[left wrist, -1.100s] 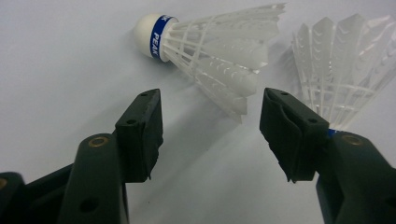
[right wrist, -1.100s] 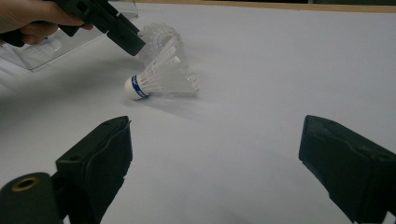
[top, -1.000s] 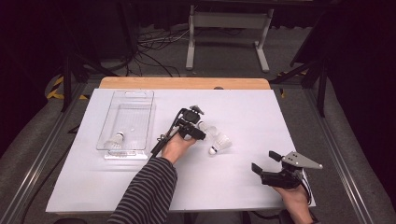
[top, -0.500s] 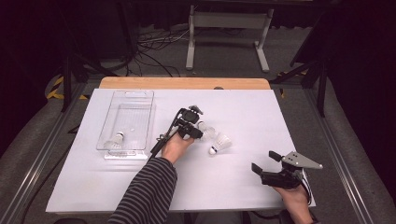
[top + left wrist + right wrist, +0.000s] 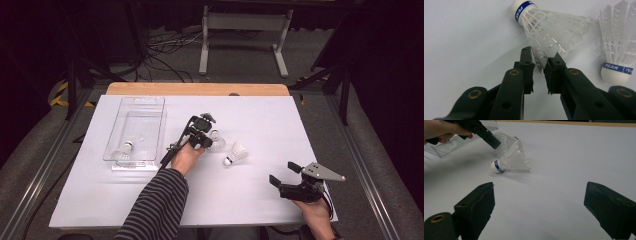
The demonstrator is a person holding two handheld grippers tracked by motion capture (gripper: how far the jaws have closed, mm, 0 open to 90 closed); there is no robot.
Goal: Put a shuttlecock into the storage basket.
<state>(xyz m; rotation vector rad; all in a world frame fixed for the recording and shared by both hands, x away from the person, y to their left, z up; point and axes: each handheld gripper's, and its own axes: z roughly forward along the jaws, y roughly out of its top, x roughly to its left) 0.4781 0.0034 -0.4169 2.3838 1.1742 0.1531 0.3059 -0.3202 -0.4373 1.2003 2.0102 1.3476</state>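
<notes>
Dark floor and loose cables lie beyond the white counter [image 5: 250,200] I am working over. At the far left sits a clear tray [image 5: 150,107] with one shuttlecock [image 5: 123,150] already lying in its near end, so I judge the job to be collecting the shuttlecocks into that tray. Just right of it, my left gripper [image 5: 539,66] has its fingers [image 5: 526,62] just closing, and now they pinch the feather skirt of a second shuttlecock [image 5: 549,25], which lies on its side near the middle of the counter, cork pointing away from me. A third shuttlecock [image 5: 236,152] rests just beside it to the right. At the near right my right gripper [image 5: 285,175] hovers with fingers spread wide and nothing between them. Next, I think, comes a gentle lift without crushing feathers, then a carry left over the tray wall.
</notes>
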